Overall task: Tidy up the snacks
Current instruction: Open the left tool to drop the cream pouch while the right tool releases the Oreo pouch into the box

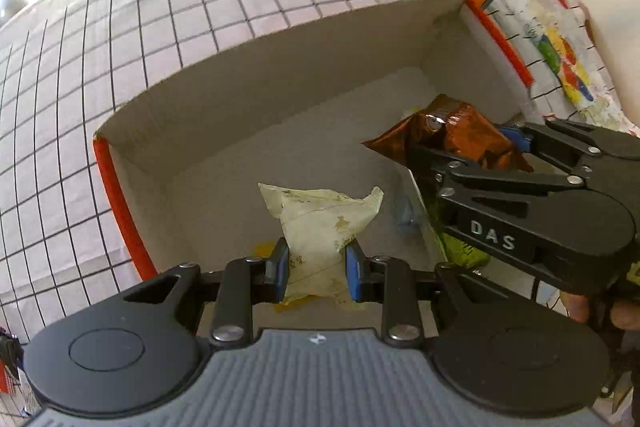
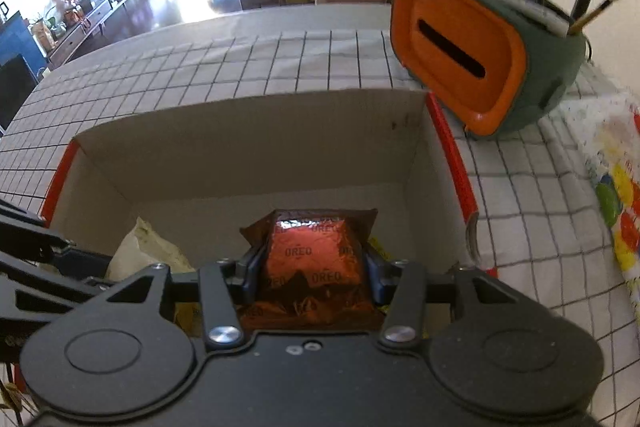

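An open cardboard box (image 1: 248,75) with red-orange edges stands on the checked tablecloth; it also shows in the right wrist view (image 2: 256,131). My left gripper (image 1: 316,267) is shut on a pale cream snack packet (image 1: 320,223) and holds it over the box's near side. My right gripper (image 2: 310,267) is shut on a shiny brown-orange Oreo packet (image 2: 310,259) over the box's right part. In the left wrist view the right gripper (image 1: 472,143) and its Oreo packet (image 1: 460,131) sit to the right. The cream packet (image 2: 148,251) shows at the left in the right wrist view.
An orange and green holder (image 2: 480,67) with a dark slot and brushes stands behind the box's right corner. A paint-stained cloth (image 2: 612,195) lies at the right. Yellow and green wrappers (image 1: 464,251) lie low in the box. Checked tablecloth (image 1: 120,67) stretches left.
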The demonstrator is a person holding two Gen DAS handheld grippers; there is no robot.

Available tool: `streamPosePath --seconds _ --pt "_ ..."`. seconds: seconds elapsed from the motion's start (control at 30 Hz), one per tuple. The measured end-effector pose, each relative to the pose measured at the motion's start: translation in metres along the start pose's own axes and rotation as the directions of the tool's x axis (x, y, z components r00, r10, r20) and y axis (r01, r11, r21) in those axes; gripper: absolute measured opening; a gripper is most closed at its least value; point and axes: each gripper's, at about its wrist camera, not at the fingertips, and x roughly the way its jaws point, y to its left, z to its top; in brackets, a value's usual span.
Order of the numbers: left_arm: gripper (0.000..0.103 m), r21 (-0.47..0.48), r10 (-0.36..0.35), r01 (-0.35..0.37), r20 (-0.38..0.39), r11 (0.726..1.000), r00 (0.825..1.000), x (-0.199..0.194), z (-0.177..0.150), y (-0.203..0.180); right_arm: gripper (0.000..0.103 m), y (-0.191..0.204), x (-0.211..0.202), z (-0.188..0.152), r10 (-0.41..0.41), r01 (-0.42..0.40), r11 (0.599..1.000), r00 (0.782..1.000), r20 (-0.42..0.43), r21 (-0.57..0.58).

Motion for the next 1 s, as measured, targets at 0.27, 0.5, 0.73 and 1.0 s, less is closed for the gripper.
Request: streamPosePath --seconds 0.27,0.5,0.73,1.0 --pt "0.028 -0.021 0.001 -0.001 -0.032 1.000 0.999 0.005 0.005 0.003 0.049 -0.006 -0.001 0.000 0.007 -0.006 0.999 1.000 -0.025 0.035" --pt "0.029 -0.029 0.006 -0.007 -0.028 1.000 1.000 0.003 0.003 0.004 0.058 -0.007 -0.006 0.002 0.016 -0.014 0.998 0.999 -0.037 0.058" --pt "0.048 -0.043 -0.016 0.016 0.005 0.999 1.000 -0.008 -0.004 0.011 0.064 -0.006 -0.021 -0.002 0.040 -0.039 0.996 0.999 -0.013 0.080" --pt "0.055 -0.032 -0.040 0.042 0.071 0.999 0.997 -0.027 -0.016 0.012 0.079 -0.008 -0.046 -0.006 0.051 -0.055 0.991 0.998 0.035 0.124"
